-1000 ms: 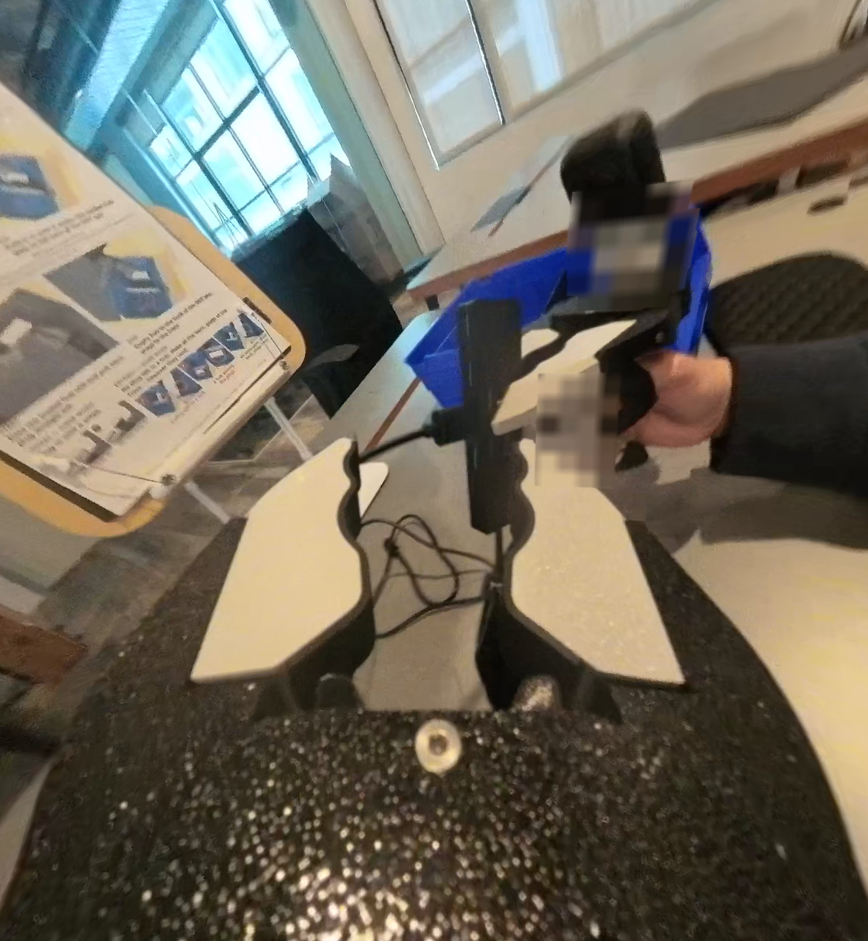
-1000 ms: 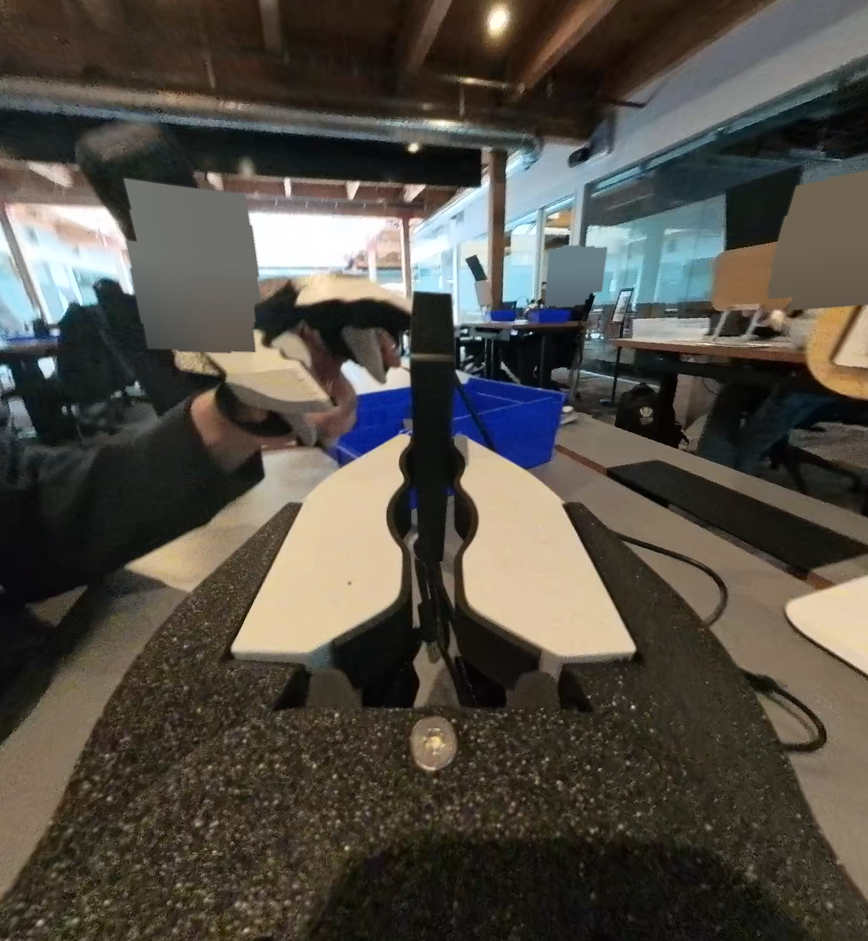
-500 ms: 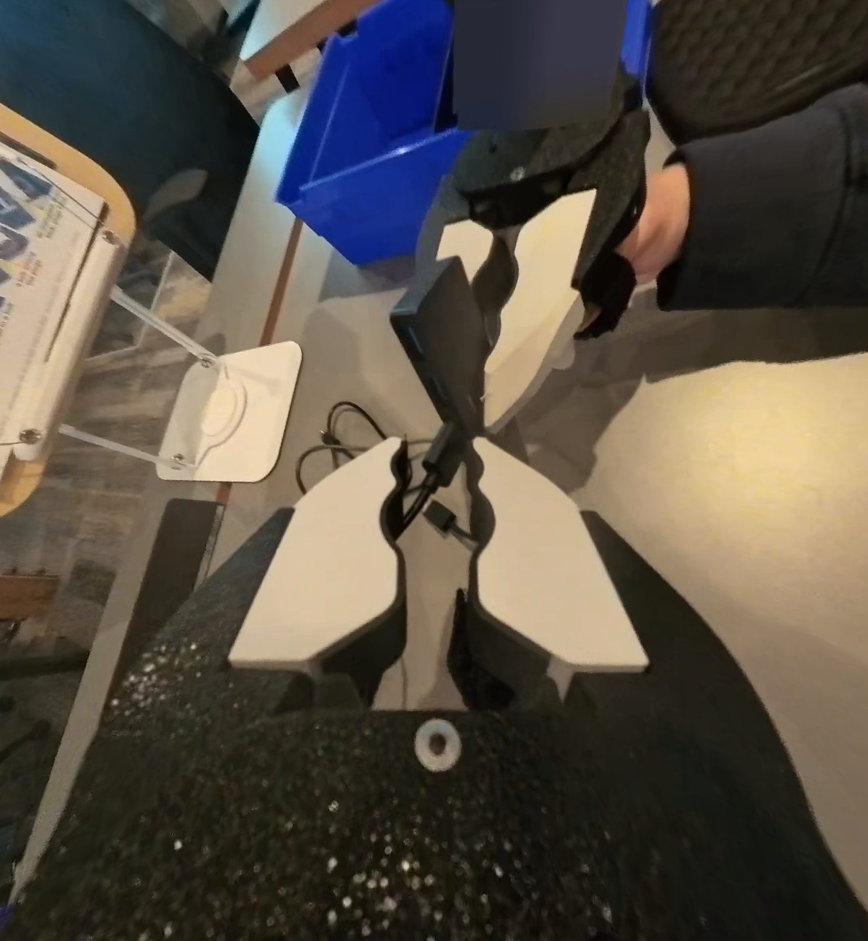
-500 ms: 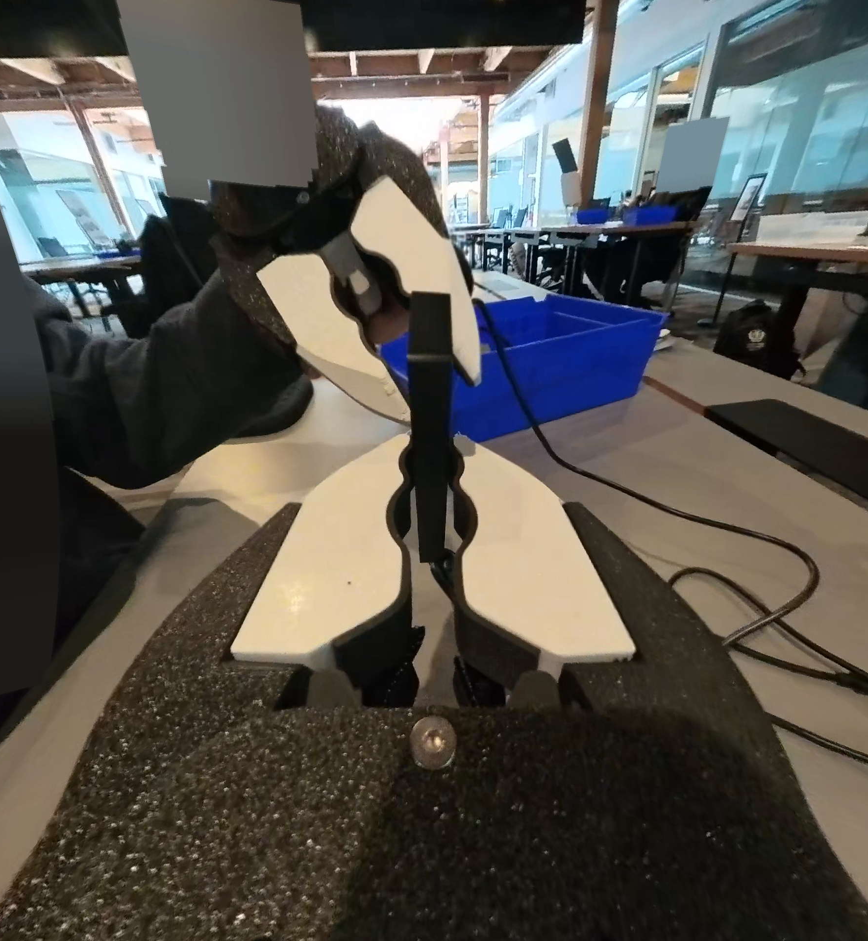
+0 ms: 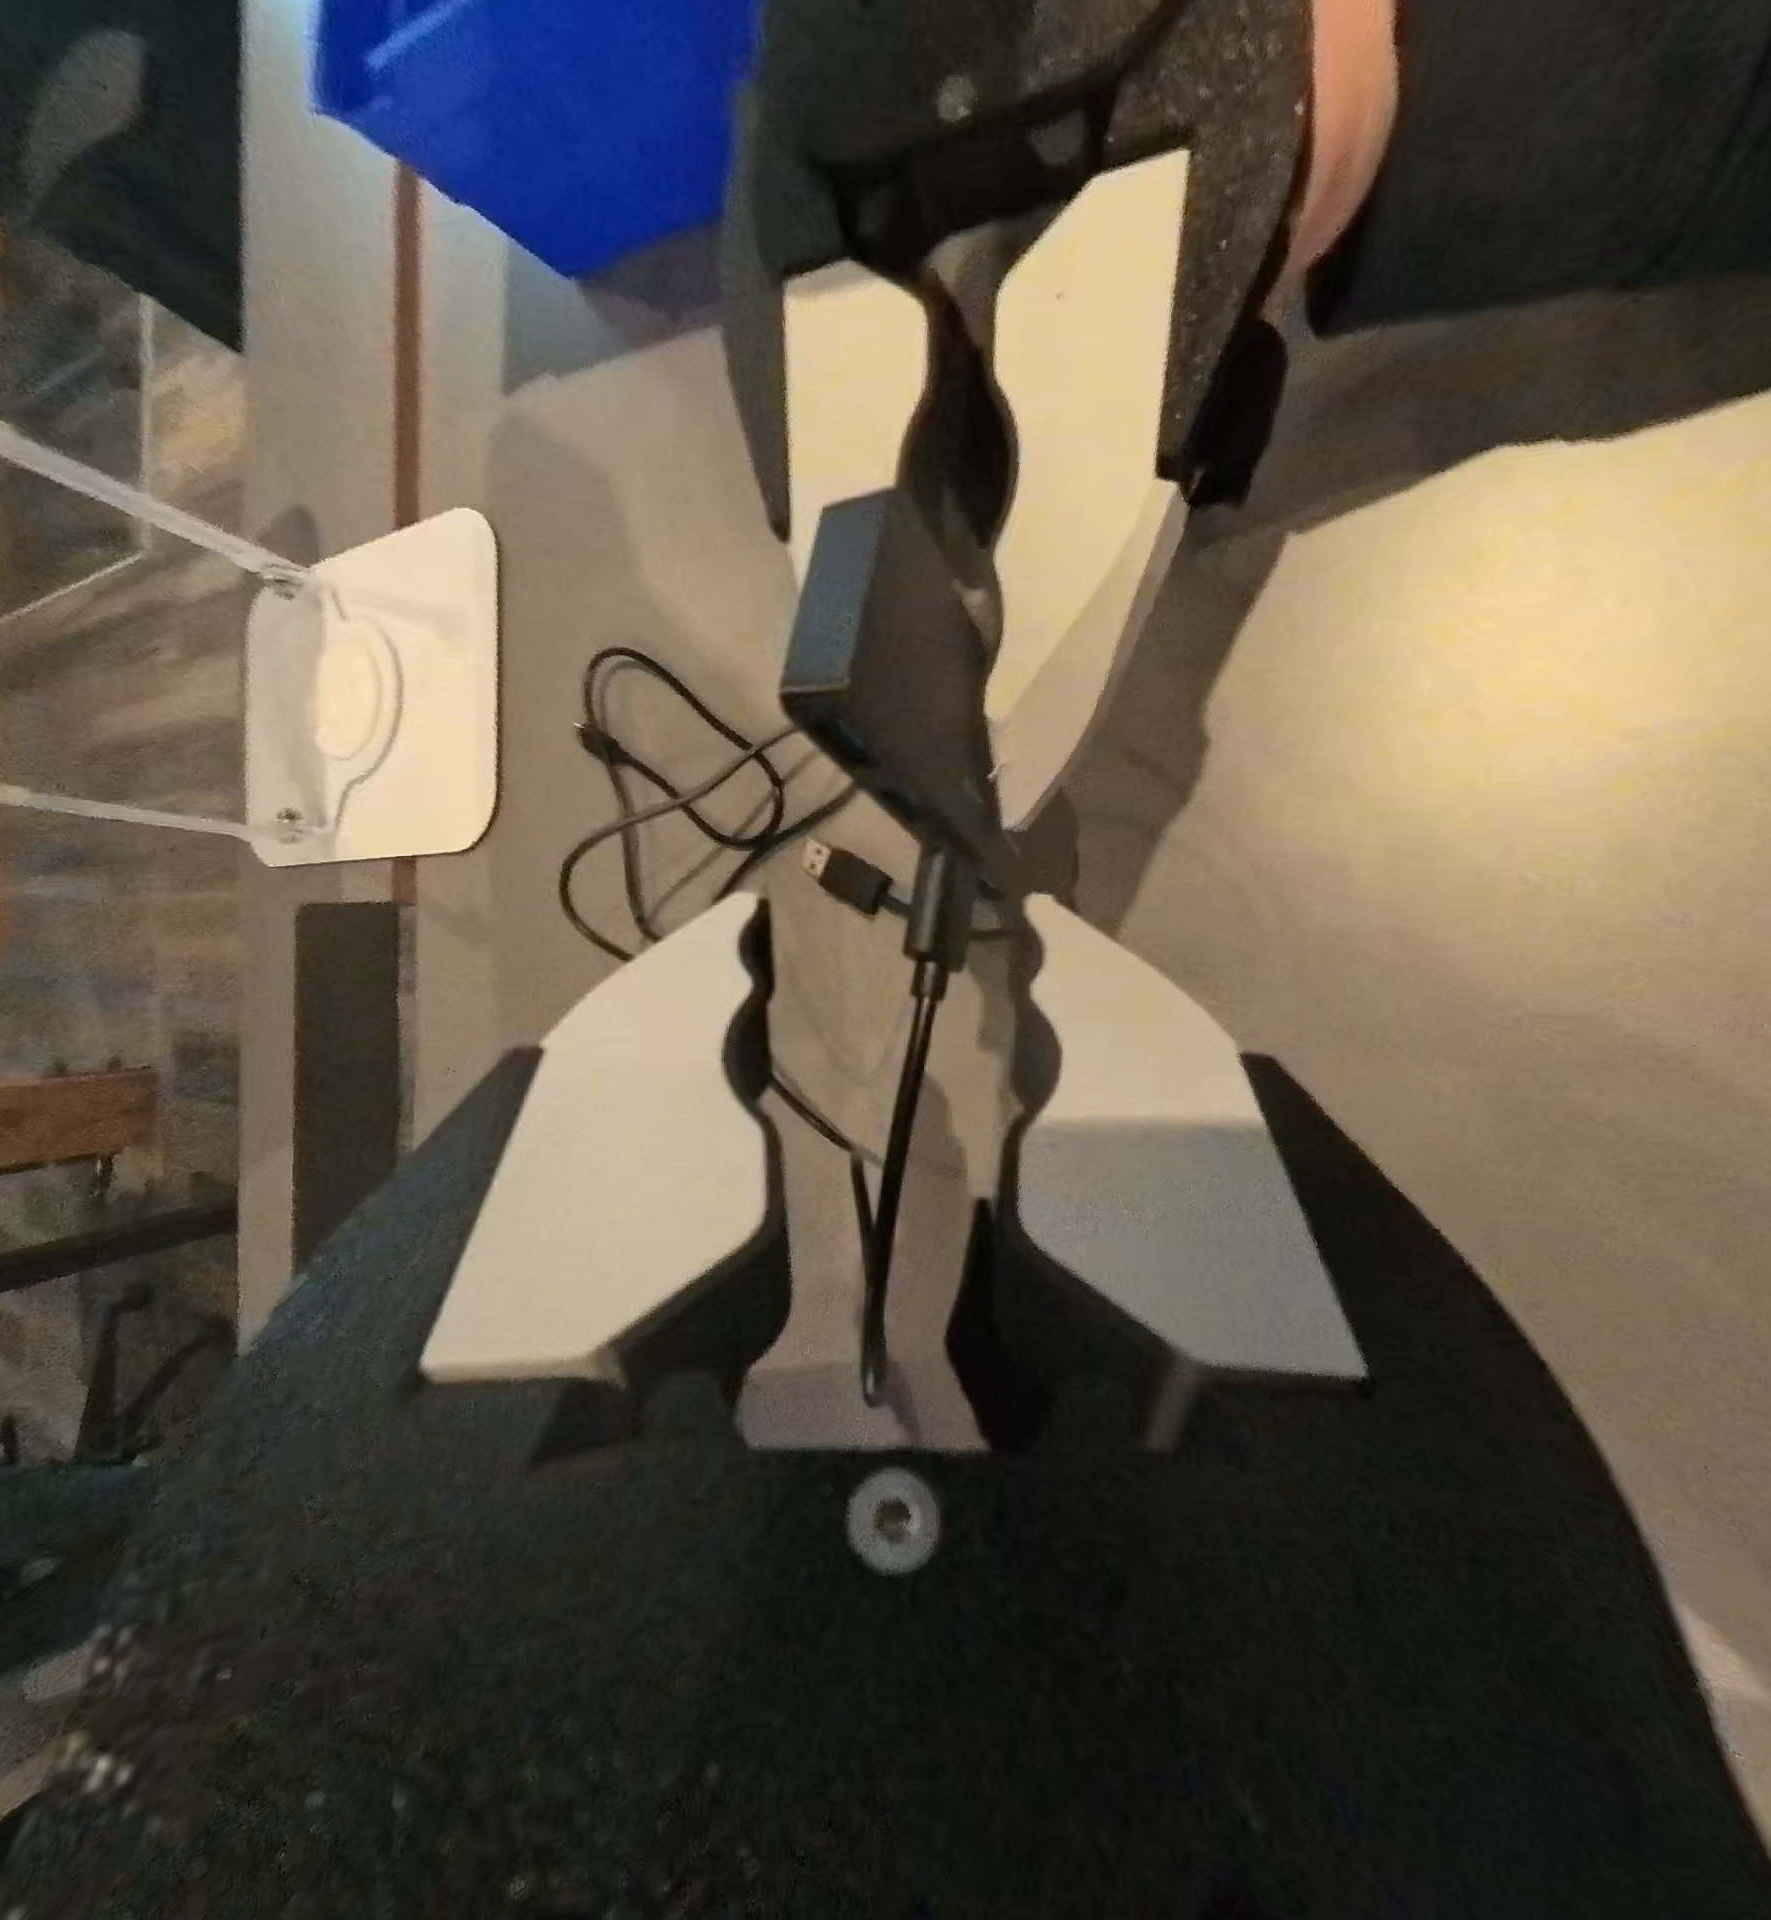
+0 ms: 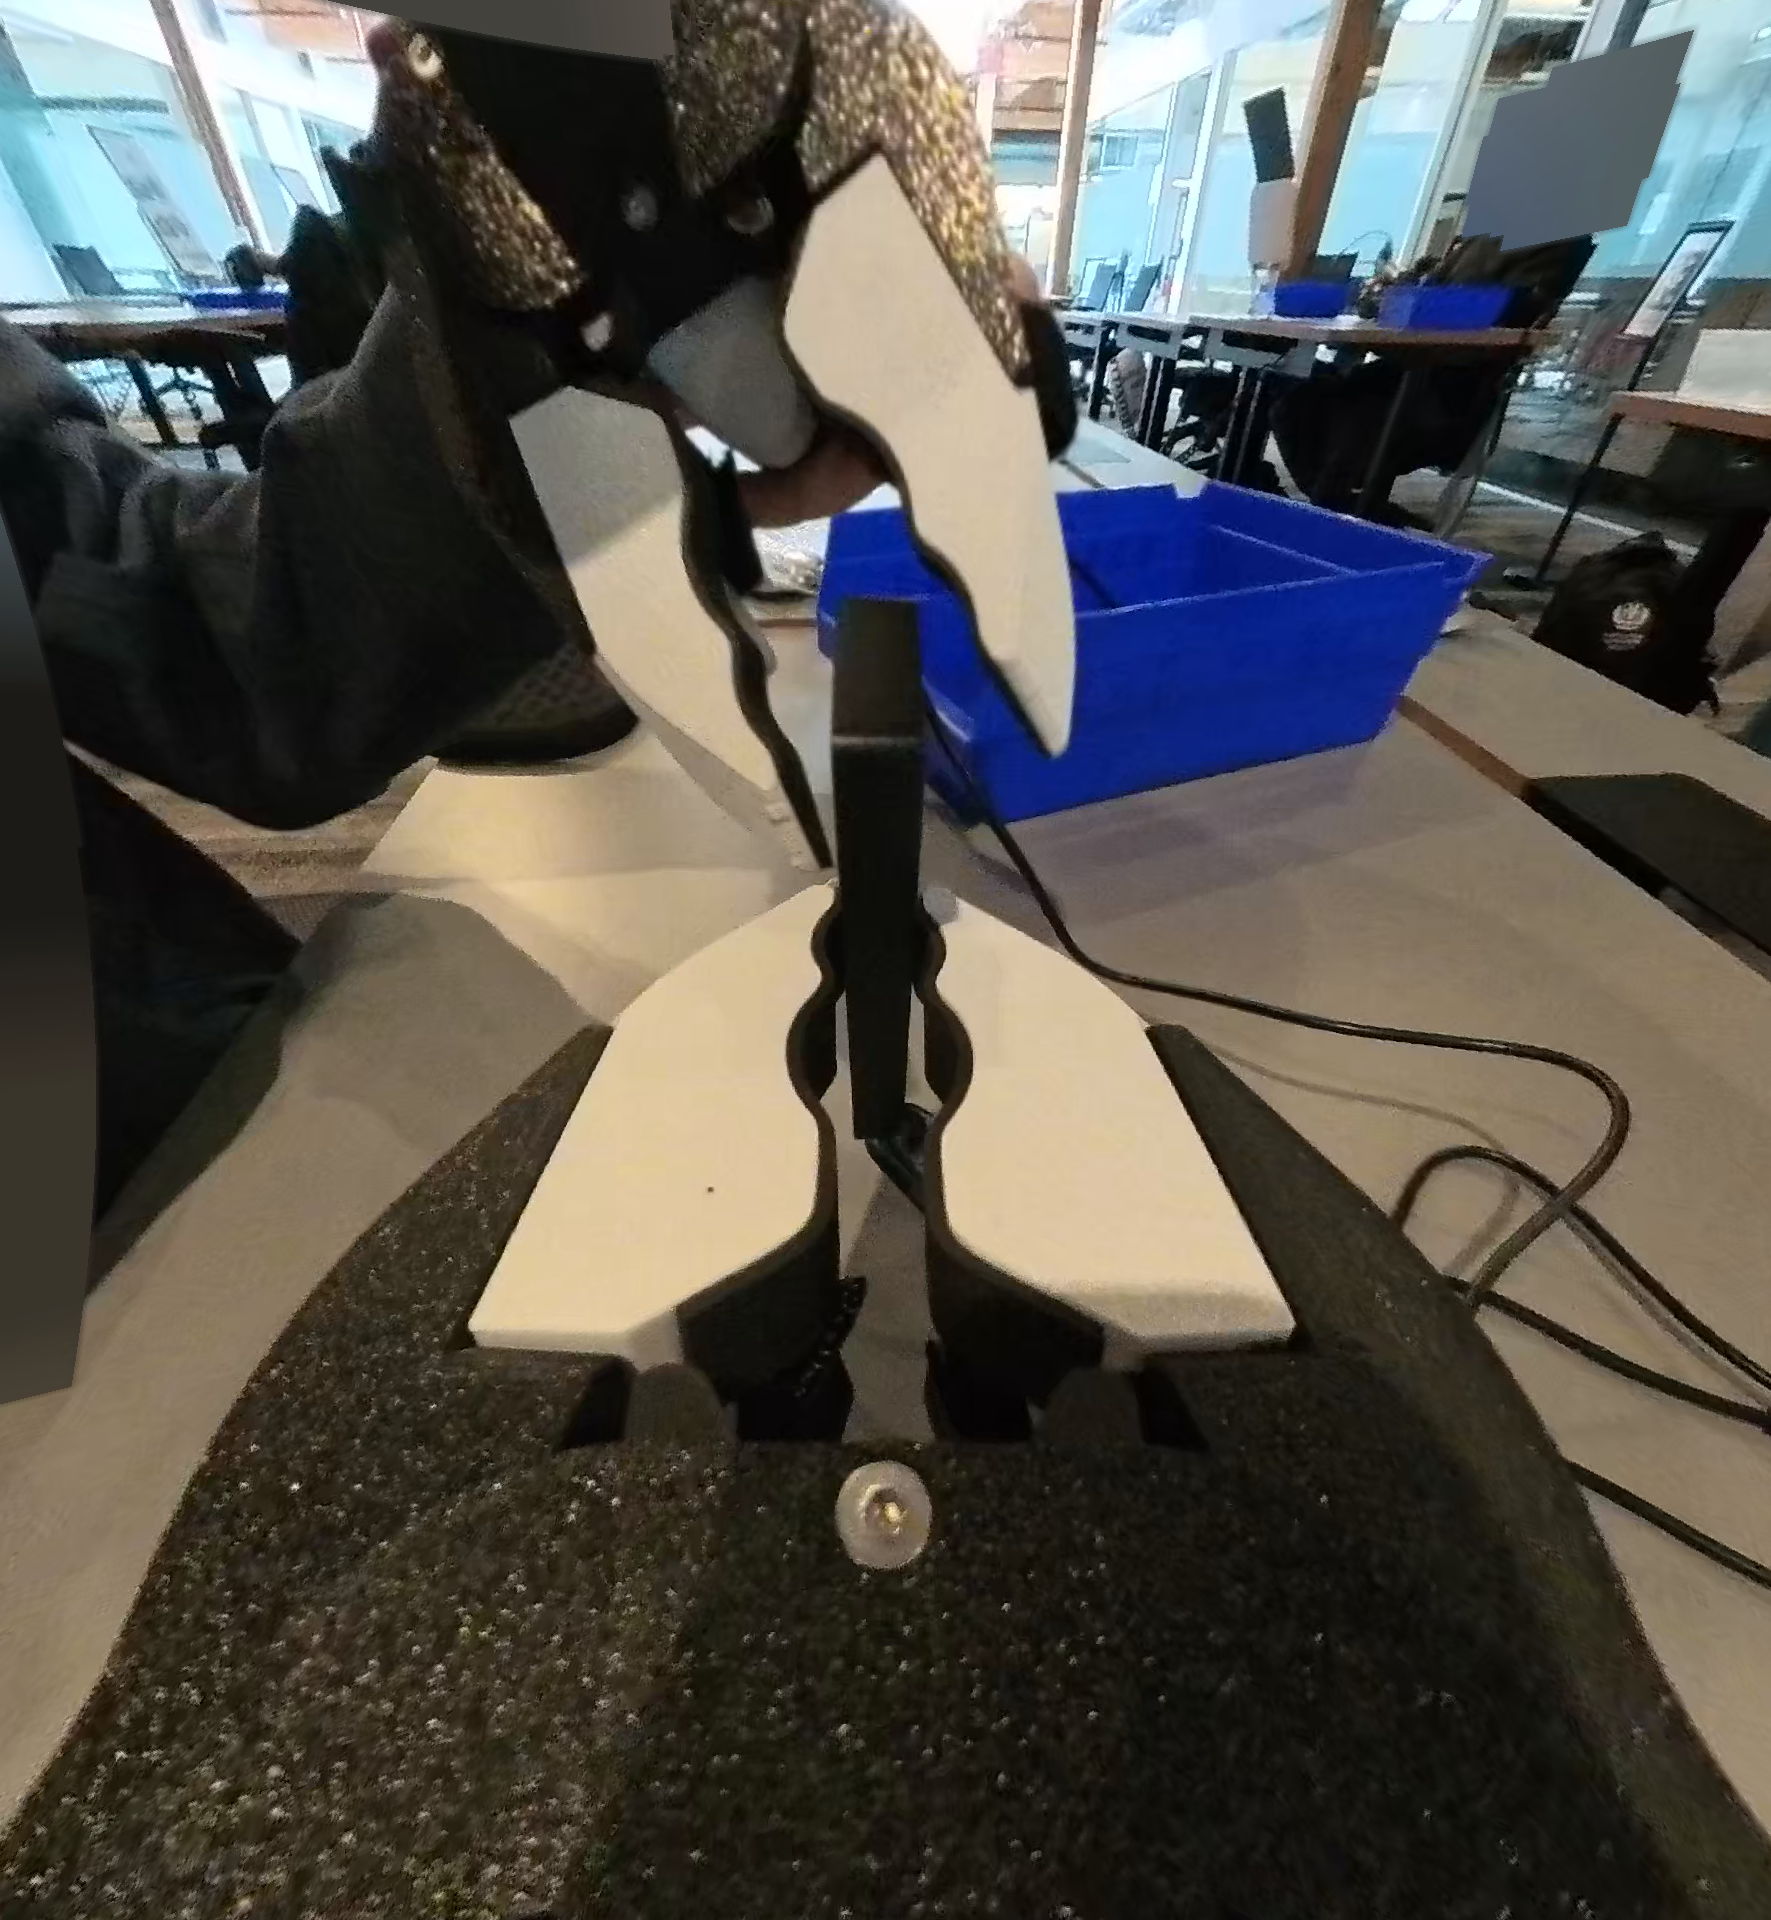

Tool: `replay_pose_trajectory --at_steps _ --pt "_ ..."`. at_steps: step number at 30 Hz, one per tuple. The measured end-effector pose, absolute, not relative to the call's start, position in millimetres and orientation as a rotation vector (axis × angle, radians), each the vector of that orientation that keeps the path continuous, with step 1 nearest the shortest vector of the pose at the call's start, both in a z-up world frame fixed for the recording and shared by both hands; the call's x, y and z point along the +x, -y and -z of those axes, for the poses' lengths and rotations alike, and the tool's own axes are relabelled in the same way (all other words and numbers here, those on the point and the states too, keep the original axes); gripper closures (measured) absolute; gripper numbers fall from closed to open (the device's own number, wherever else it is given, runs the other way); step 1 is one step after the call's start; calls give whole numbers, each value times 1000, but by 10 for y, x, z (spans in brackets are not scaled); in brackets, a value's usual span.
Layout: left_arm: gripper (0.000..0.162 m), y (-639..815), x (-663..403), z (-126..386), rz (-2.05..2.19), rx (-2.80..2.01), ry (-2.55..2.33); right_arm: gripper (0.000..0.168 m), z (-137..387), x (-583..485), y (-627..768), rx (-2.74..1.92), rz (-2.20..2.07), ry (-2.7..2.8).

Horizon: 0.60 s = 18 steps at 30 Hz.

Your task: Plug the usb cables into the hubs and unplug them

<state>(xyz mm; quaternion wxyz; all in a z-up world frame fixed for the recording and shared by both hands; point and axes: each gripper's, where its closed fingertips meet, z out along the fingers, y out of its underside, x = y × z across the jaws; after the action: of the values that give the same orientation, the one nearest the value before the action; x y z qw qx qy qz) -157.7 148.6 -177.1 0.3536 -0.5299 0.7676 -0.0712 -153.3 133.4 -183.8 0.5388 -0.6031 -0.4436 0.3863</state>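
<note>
My right gripper (image 6: 881,904) is shut on a black USB hub (image 6: 876,831), which stands upright between its white fingers. In the left wrist view it reaches in from the top and holds the hub (image 5: 891,665) above the grey table. A black USB plug (image 5: 938,914) sits in the hub's lower end, and its cable hangs down through my left gripper (image 5: 891,914). That gripper is open, its tips either side of the plug and not pressing it. In the right wrist view its fingertips (image 6: 1042,675) straddle the hub's top. A second, loose USB plug (image 5: 845,873) lies just left of the hub.
A blue bin (image 6: 1224,644) stands behind the hub and also shows in the left wrist view (image 5: 548,125). Loose black cable (image 5: 652,810) coils on the table and trails to the right (image 6: 1535,1195). A white stand base (image 5: 382,686) is at the left. A black pad (image 6: 1712,862) lies at the far right.
My left gripper has tilted down and closed in on the hub's lower end. Its jaws narrowed around the plug half a second ago and now stand wider. My right gripper keeps holding the hub.
</note>
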Motion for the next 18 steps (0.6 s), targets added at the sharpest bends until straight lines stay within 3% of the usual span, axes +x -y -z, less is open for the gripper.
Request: replay_pose_trajectory --at_steps 3,11,18 --pt "138 -1479 -1625 1906 143 -1416 -2067 157 1863 -1563 -1312 -1435 -917 1081" --pt "153 -1440 -1661 2120 113 -1432 -2138 157 1900 -1598 -1284 -1429 -915 1116" --pt "156 -1358 -1678 2157 211 -1491 -2159 157 1910 -1620 -1250 -1419 -913 1144"
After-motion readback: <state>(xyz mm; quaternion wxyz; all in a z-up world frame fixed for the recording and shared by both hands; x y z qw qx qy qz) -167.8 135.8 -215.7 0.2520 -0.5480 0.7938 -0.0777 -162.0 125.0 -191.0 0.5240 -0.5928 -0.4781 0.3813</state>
